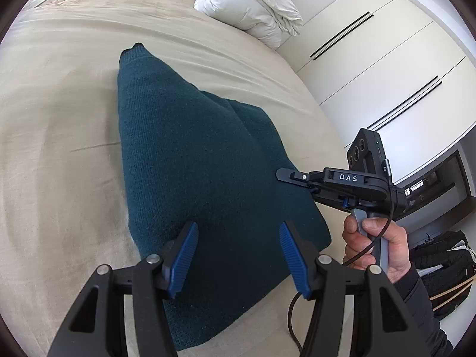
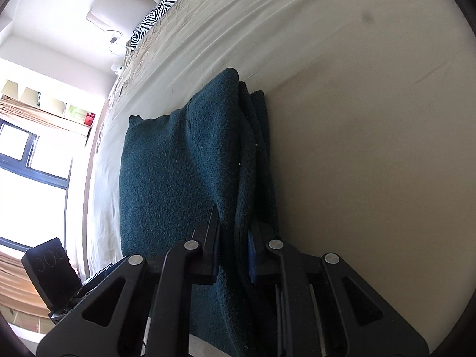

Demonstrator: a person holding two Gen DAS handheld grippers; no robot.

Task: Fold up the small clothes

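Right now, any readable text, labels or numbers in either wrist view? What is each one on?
"DAS" – white letters on the black body of the right tool, seen in the left wrist view.
Nothing else reads: the teal sweater shows no tag, and the small items on the far shelf by the window are too blurred to make out.

Bright daylight, strong fisheye warp

The window (image 2: 32, 160) blows out white in the right wrist view, leaving the bed (image 2: 372, 148) shaded toward its near edge; both views bend and darken at the rims, and stay mostly sharp.
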